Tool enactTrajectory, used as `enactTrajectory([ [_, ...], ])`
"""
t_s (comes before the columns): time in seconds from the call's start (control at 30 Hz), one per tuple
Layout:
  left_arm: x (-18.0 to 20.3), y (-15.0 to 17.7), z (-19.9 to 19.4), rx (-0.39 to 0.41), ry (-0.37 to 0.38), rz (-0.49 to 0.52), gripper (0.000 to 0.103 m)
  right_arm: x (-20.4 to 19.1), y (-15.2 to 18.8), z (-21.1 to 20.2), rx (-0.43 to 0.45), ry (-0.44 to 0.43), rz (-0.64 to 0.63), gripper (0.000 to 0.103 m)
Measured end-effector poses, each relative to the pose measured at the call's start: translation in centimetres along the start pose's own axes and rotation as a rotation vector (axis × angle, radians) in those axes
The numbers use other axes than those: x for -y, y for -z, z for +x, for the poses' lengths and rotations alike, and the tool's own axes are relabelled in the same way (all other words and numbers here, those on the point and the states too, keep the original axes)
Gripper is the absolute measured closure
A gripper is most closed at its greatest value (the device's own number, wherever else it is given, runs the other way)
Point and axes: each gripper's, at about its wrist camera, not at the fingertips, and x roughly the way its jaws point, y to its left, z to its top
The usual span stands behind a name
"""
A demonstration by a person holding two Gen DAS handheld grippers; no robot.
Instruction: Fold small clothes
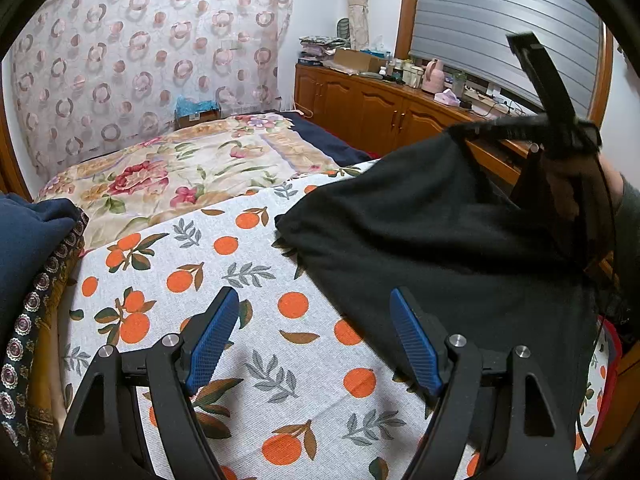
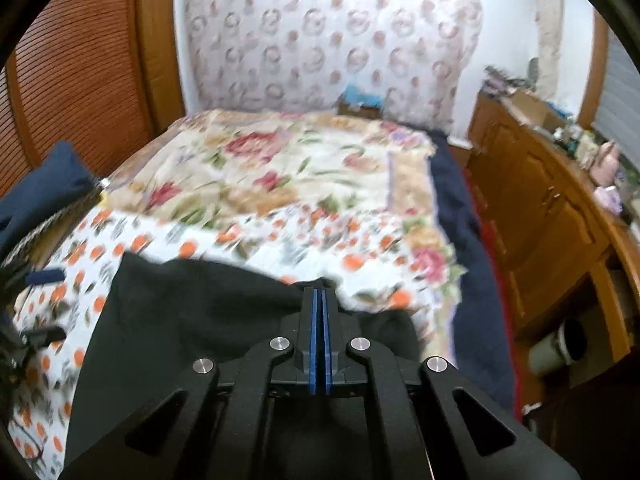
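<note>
my right tongs (image 2: pixel 319 292) are clenched on the black garment's (image 1: pixel 440 232) edge; my left tongs (image 1: pixel 312 344) hang released just beside it.

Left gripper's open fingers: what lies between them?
In the left wrist view, only the orange-print sheet shows between the left gripper fingers; the black garment lies just right.

I find no writing that I can read in either view. The bottles and boxes (image 1: pixel 404 70) on the wooden counter (image 1: pixel 360 108) are too small and too far off for any label to come through, and in the right view that same clutter is blurred. The sheet (image 1: pixel 248 280) carries only printed oranges and leaves, and the curtain (image 1: pixel 140 60) only rings; neither bears letters or numbers.
</note>
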Motion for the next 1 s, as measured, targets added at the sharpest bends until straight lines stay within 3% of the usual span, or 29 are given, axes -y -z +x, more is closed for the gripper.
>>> enactTrajectory([
  [0.23, -0.1, 0.2, 0.1, -0.002, 0.0, 0.0, 0.024, 1.8, -1.7, 1.9, -0.011, 0.15, 0.016, 0.101],
  [0.4, -0.3, 0.4, 0.2, -0.005, -0.003, -0.002, 0.024, 0.4, -1.3, 2.0, -0.02, 0.111, 0.061, 0.099],
  [0.47, -0.3, 0.4, 0.2, -0.006, -0.004, 0.0, 0.024, -0.1, -0.5, 1.3, -0.032, 0.102, 0.057, 0.078],
  [0.57, -0.3, 0.4, 0.1, -0.006, -0.005, 0.0, 0.024, -0.4, 1.3, -0.3, -0.042, 0.05, 0.052, 0.063],
  [0.83, 0.2, 0.5, 0.1, -0.007, 0.009, 0.011, 0.024, -0.9, 8.0, -4.0, -0.137, -0.019, 0.058, 0.06],
  [1.0, 1.4, 0.1, -0.2, -0.017, 0.035, 0.016, 0.024, 0.1, 10.2, -5.5, -0.155, -0.025, 0.079, 0.06],
])
